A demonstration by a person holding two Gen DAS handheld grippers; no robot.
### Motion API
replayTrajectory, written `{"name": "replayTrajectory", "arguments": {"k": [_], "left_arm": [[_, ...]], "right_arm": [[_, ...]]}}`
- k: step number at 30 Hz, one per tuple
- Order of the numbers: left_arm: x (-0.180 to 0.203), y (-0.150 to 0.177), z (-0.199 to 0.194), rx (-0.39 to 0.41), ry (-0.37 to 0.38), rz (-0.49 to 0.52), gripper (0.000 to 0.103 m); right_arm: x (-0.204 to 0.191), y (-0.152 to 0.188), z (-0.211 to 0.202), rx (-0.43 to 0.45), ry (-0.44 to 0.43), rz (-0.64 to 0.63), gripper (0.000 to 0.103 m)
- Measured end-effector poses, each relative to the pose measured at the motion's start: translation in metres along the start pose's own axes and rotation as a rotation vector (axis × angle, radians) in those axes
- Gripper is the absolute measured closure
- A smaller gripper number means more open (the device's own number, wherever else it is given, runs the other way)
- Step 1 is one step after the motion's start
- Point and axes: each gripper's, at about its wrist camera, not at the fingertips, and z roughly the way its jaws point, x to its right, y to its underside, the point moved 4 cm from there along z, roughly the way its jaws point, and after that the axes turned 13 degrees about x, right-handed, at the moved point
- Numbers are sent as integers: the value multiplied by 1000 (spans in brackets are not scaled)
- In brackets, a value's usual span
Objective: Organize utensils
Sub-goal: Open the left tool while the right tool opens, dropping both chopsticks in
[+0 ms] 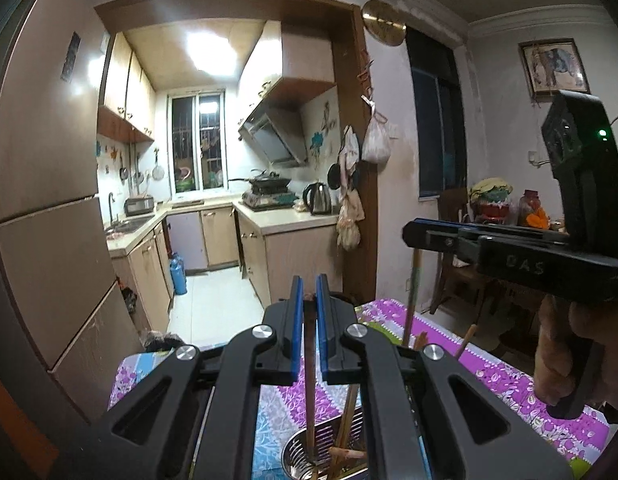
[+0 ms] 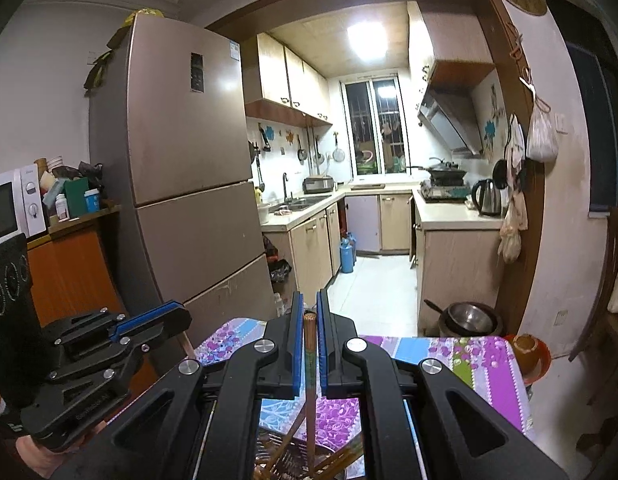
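On the bench (image 1: 505, 376), a perforated steel holder (image 1: 329, 446) takes the chopsticks. Each gripper, left (image 1: 309, 312) and right (image 2: 309, 320), has its jaws nearly closed on one upright chopstick (image 1: 310, 360) near its top. The sticks look light, stiff and smooth; a higher grip risks slipping.

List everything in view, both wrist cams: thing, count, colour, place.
chopsticks: two held, brown, one per gripper; more in holder
utensil holder: one, steel, perforated, on table below grippers
tablecloth: one, purple-blue floral, on table
fridge: one, bronze, left of kitchen doorway
microwave: one, white, on cabinet far left
kettle: one, steel, kitchen counter right
wok: one, dark, on stove
gas bottles: two, blue, kitchen floor
steel bowl: one, floor beyond table
left hand-held gripper: black, blue pads, shut on chopstick
right hand-held gripper: same, shut on chopstick
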Motion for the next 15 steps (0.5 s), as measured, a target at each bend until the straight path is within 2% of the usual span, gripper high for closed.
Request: {"name": "replayTrajectory", "arguments": {"k": [3, 4, 5, 6, 8, 9, 10, 12, 13, 15], "left_arm": [[-3, 5, 3, -14, -12, -5, 98], [-4, 6, 3, -20, -13, -7, 97], [-5, 7, 4, -21, -19, -6, 97], [-6, 8, 4, -21, -30, -5, 96], [-8, 8, 3, -19, -38, -12, 84], [-8, 8, 2, -17, -41, -11, 73], [-8, 8, 1, -15, -46, -10, 67], [-7, 6, -1, -10, -53, -5, 63], [-7, 5, -2, -6, -57, -4, 57], [-9, 2, -6, 4, -64, -8, 54]], "right_arm": [[4, 7, 3, -19, 8, 6, 95], [6, 8, 3, -17, 14, 8, 89], [7, 8, 2, -15, 16, 12, 78], [9, 7, 1, -11, 18, 16, 74], [10, 3, -3, 2, 22, 16, 71], [11, 2, -4, 5, 22, 14, 70], [10, -1, -7, 14, 23, 10, 68], [10, -6, -12, 30, 22, 6, 67], [9, -10, -16, 38, 21, 3, 66], [9, -15, -22, 54, 23, -2, 65]]}}
